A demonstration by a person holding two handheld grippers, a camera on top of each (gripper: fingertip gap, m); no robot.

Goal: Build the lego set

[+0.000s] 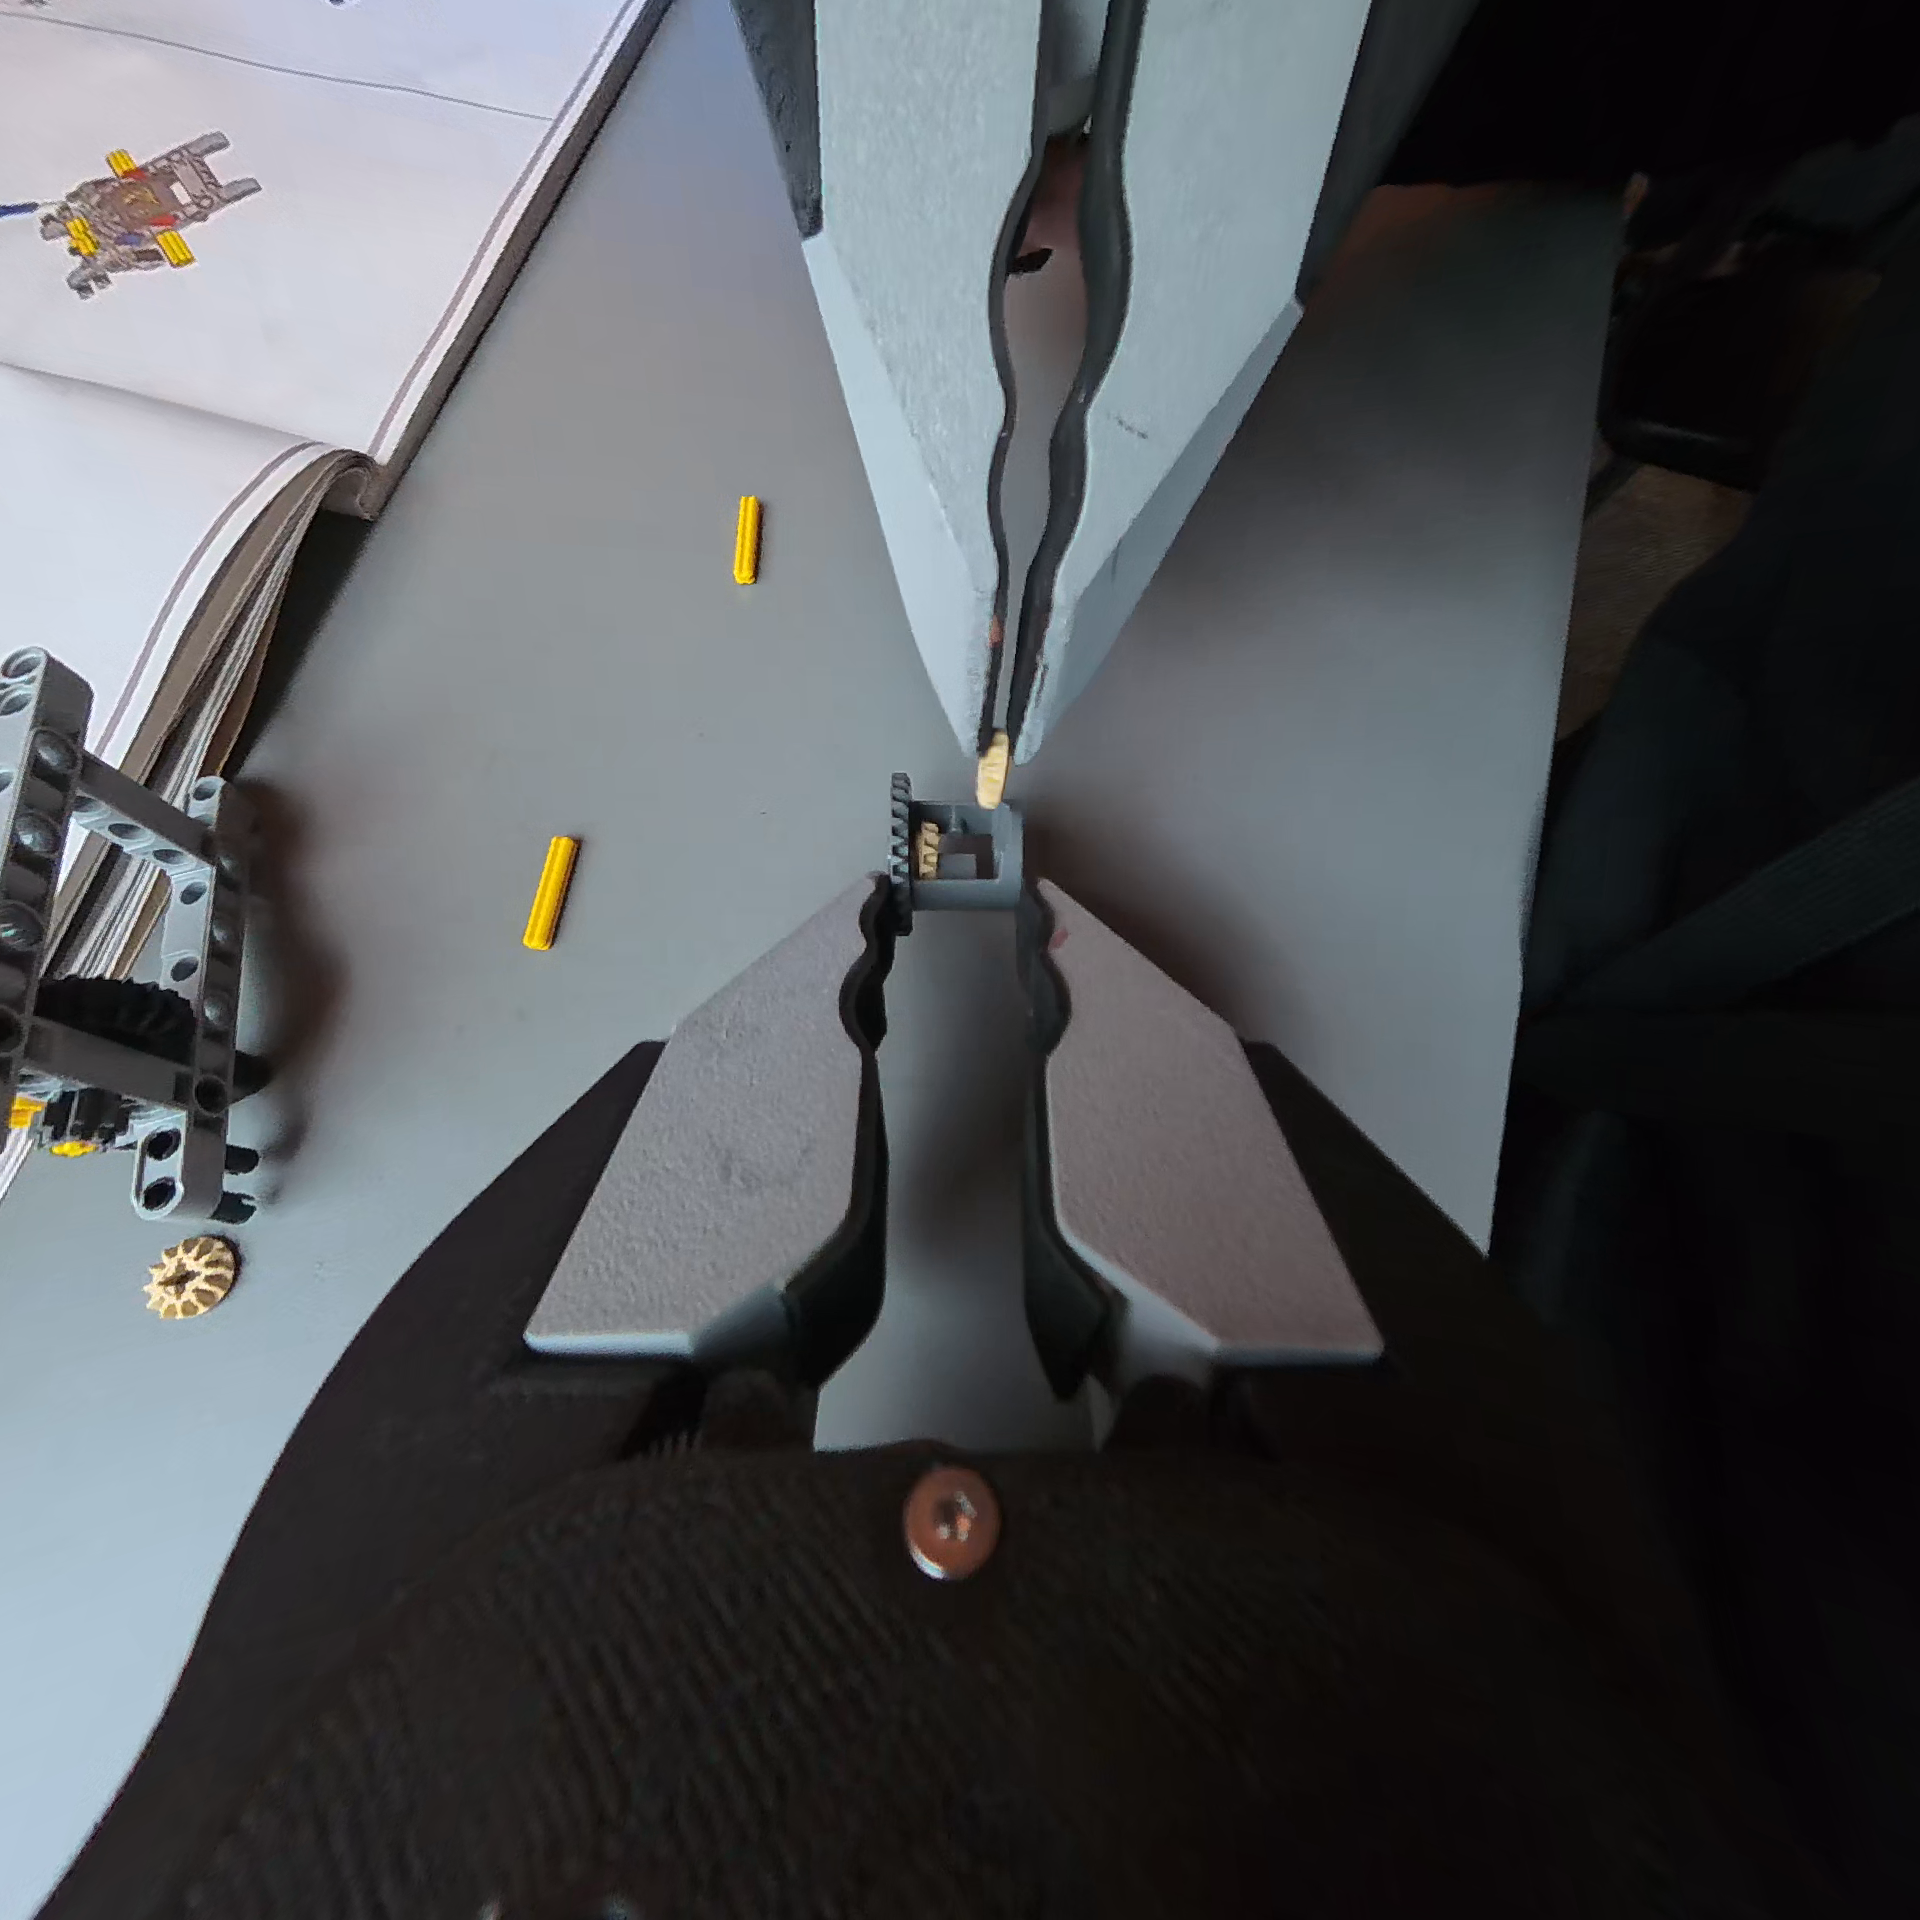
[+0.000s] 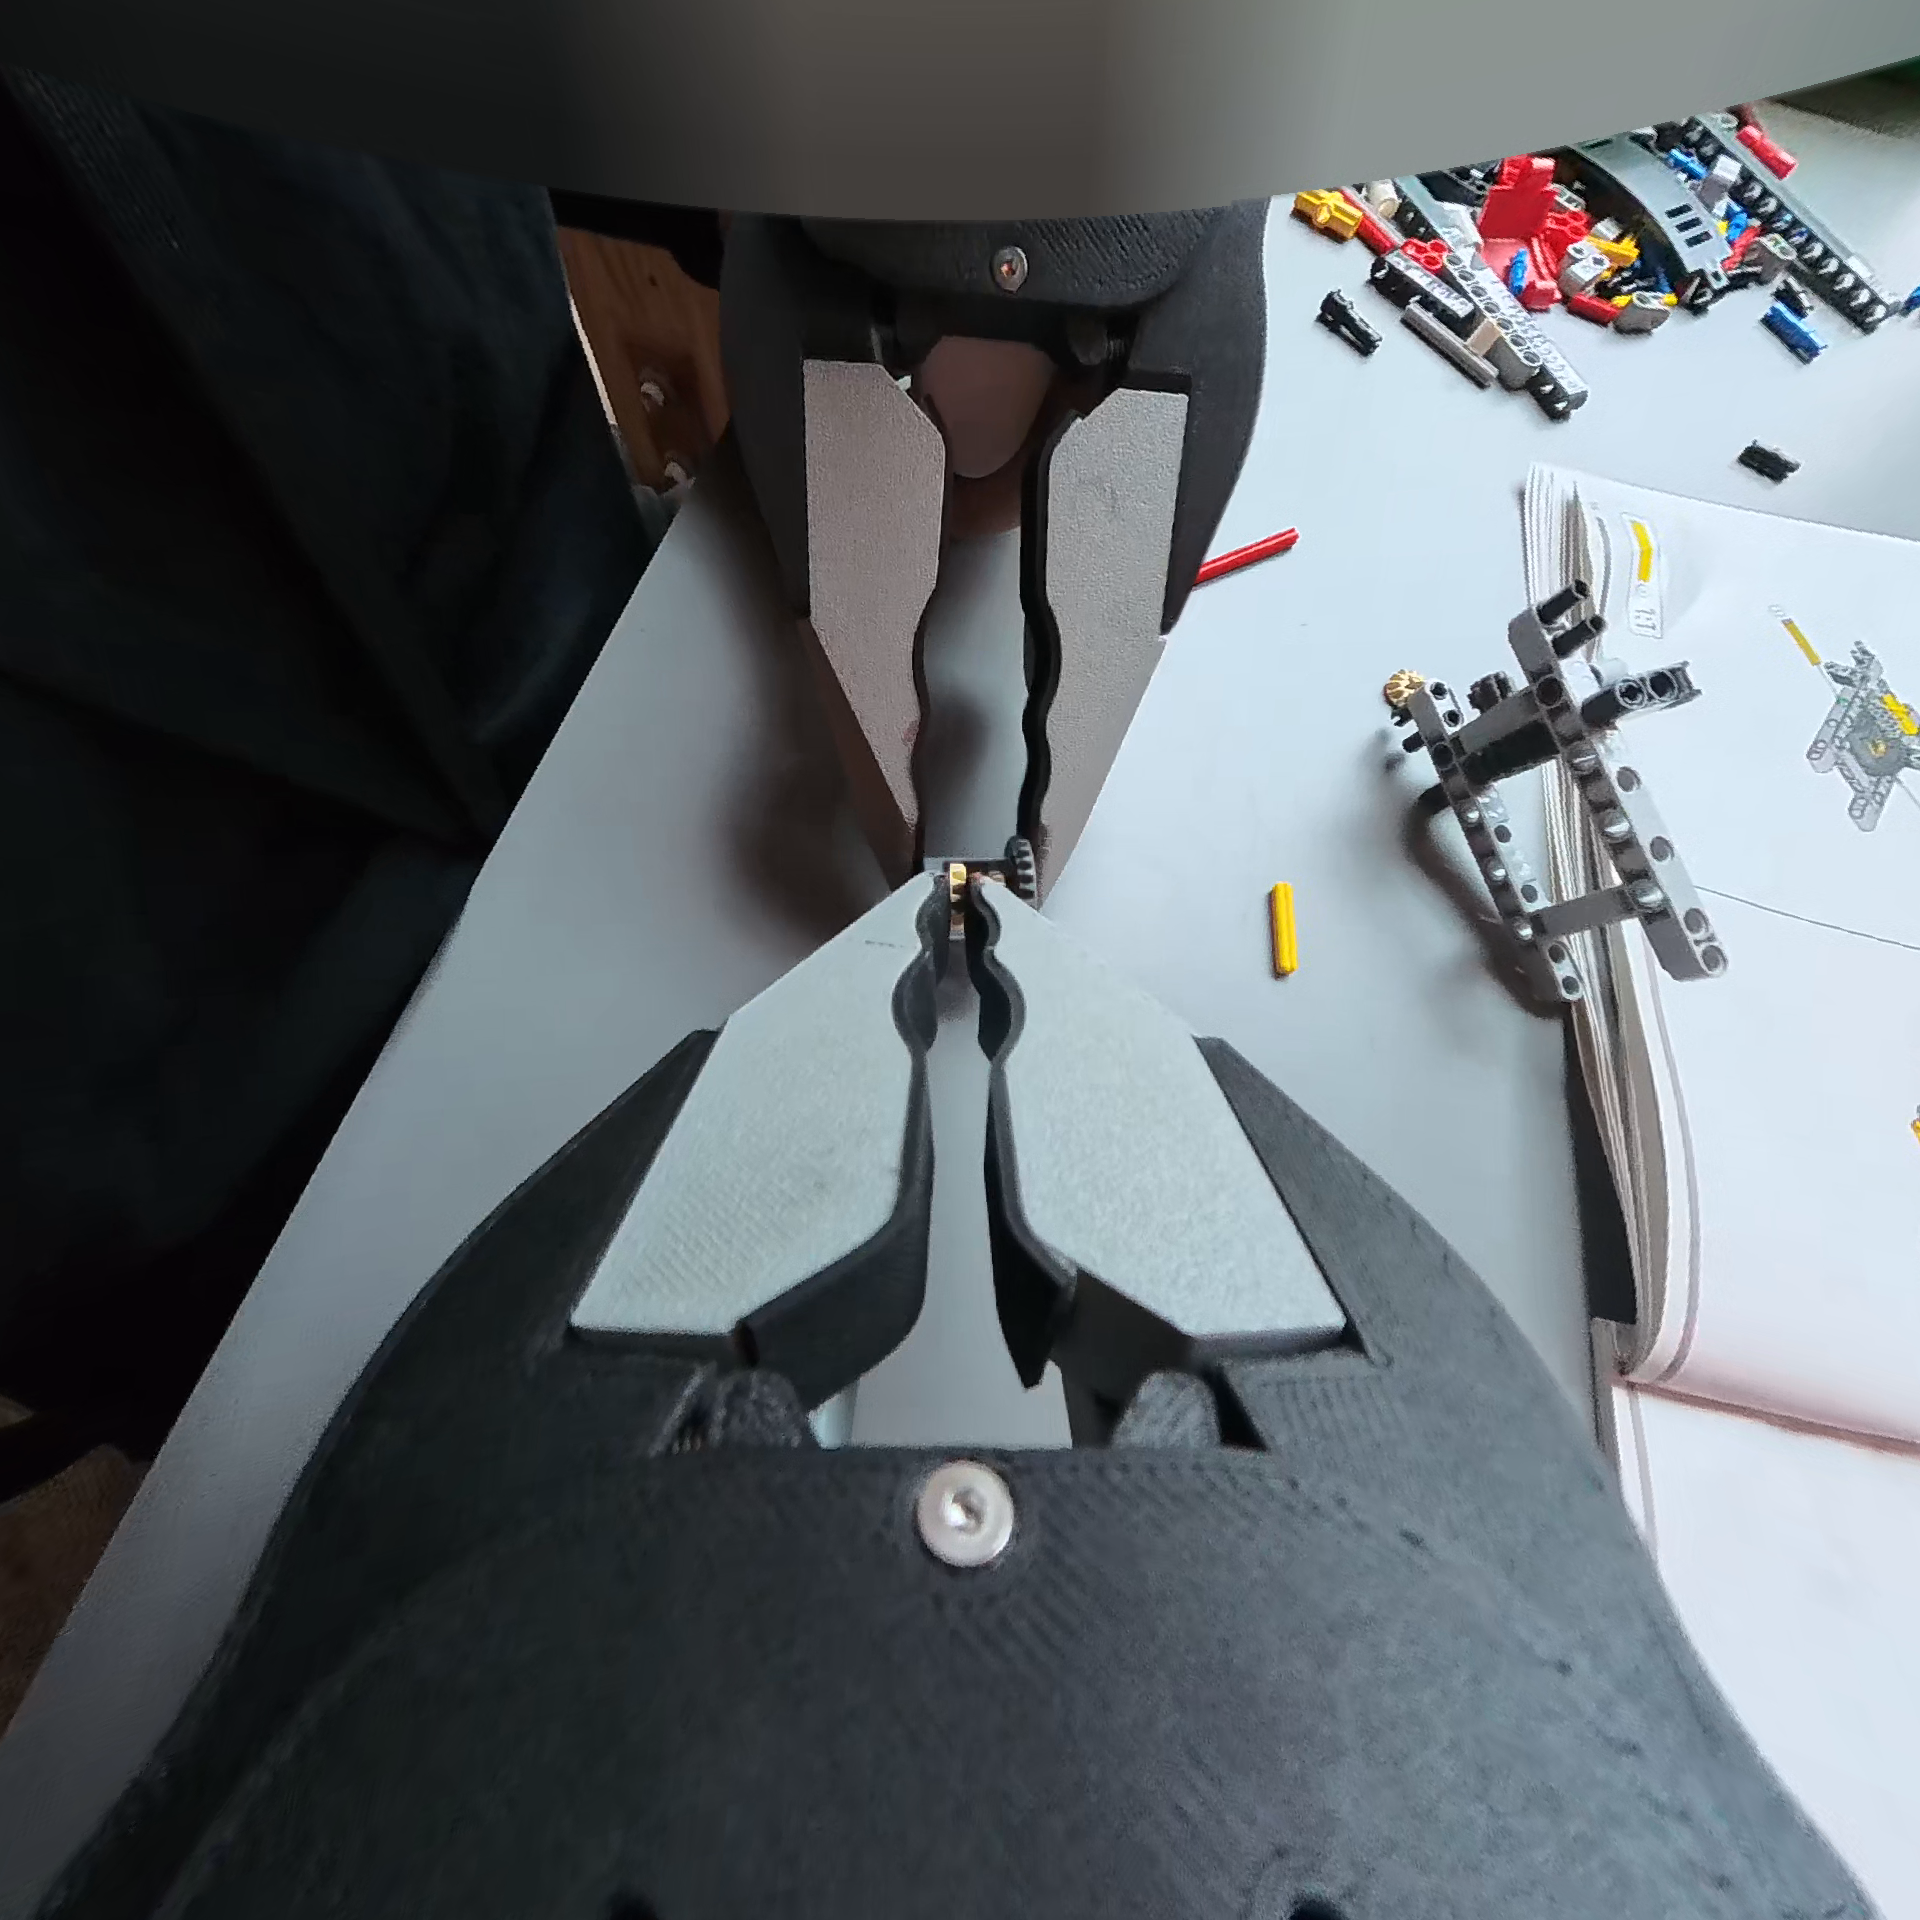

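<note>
Left wrist view, left claw (image 1: 954, 902) pinching grey gear housing (image 1: 961, 854) near table edge (image 1: 1538, 831); right claw (image 1: 1003, 743) nipping tan gear (image 1: 994, 781)

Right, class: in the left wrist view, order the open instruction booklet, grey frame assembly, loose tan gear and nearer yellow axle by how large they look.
1. Instruction booklet
2. Grey frame assembly
3 and 4. Nearer yellow axle and loose tan gear: too alike to rank, the axle longer, the gear wider.

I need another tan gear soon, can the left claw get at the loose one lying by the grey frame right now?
Probably not yet: the left claw is shut on the grey gear housing. The tan gear itself lies uncovered on the table beside the grey frame.
</note>
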